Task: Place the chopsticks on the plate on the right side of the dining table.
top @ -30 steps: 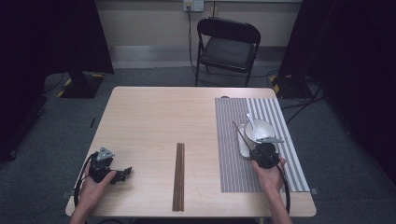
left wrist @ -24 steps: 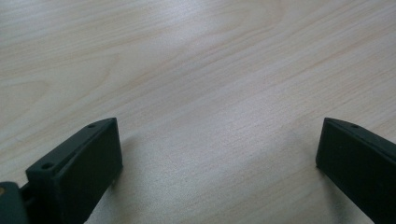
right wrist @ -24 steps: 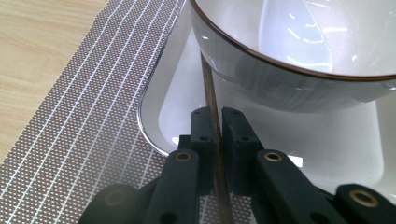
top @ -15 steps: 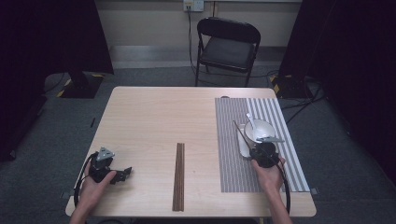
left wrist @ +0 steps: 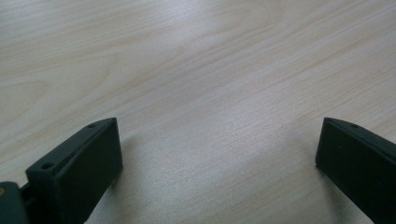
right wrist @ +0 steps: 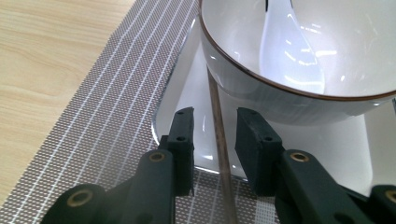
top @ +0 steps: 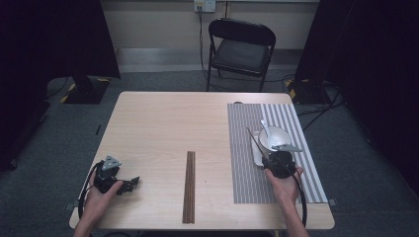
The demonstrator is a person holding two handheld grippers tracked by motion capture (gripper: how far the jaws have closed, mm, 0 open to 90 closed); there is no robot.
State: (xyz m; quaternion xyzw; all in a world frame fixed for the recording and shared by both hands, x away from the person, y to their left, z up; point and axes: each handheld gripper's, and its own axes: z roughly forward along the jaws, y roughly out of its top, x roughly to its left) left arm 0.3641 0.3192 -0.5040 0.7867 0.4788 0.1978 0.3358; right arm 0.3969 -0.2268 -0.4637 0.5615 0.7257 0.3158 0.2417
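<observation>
A pair of dark brown chopsticks (top: pixel 189 185) lies side by side on the pale wooden table (top: pixel 163 128), near its front edge. On the striped placemat (top: pixel 247 173) a white bowl (top: pixel 277 137) with a white spoon (top: pixel 266 128) in it stands on a white plate (top: pixel 257 154). My right gripper (top: pixel 275 159) is low over the plate (right wrist: pixel 184 116), just before the bowl (right wrist: pixel 280 95). Its jaws stand slightly apart on either side of a thin brown stick (right wrist: pixel 218 135), not touching it. My left gripper (top: pixel 128 184) rests at the front left, open (left wrist: pixel 217 154) over bare wood.
A black folding chair (top: pixel 242 47) stands beyond the table's far edge. Cables trail on the grey floor at the right. The placemat (right wrist: pixel 102 140) covers the right third of the table.
</observation>
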